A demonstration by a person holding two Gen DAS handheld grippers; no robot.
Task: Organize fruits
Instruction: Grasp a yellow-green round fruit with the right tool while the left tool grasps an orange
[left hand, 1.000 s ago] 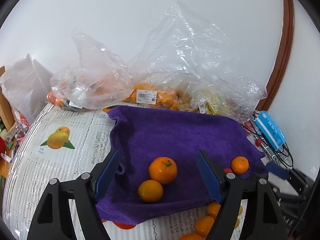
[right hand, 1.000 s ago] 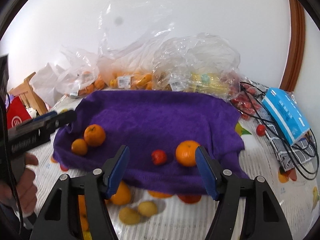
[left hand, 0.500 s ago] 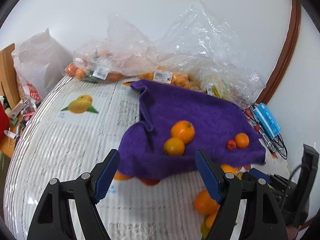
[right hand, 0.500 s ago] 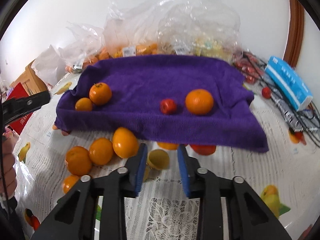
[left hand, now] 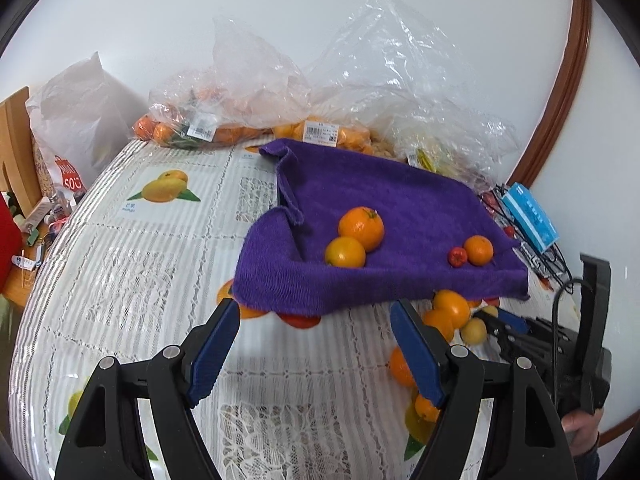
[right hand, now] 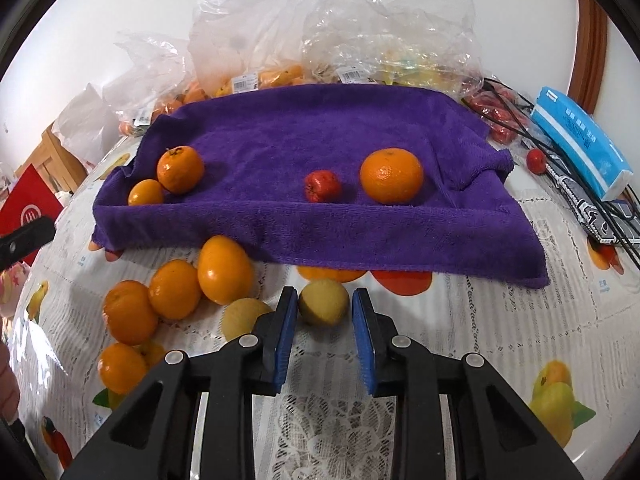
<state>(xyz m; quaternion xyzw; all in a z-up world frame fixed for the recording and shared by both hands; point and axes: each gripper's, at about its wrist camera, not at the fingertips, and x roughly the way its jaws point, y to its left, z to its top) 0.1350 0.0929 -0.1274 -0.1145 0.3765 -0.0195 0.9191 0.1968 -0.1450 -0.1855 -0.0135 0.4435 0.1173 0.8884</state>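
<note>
Left wrist view: left gripper (left hand: 314, 346) jaws released, nothing btwn them, over bare desk (left hand: 132, 280). Purple towel (left hand: 400, 200) just ahead of jaws, w/ two oranges (left hand: 361, 227) touching and a third orange (left hand: 478, 250) beside a small red fruit (left hand: 457, 256).

Right wrist view: right gripper (right hand: 325, 309) jaws clenched on a yellow fruit (right hand: 323, 302) at the tips, fruit on the desk just before towel's near edge. Second yellow fruit (right hand: 242, 317) touching left jaw's outer side; loose oranges (right hand: 224, 270) further left.
</note>
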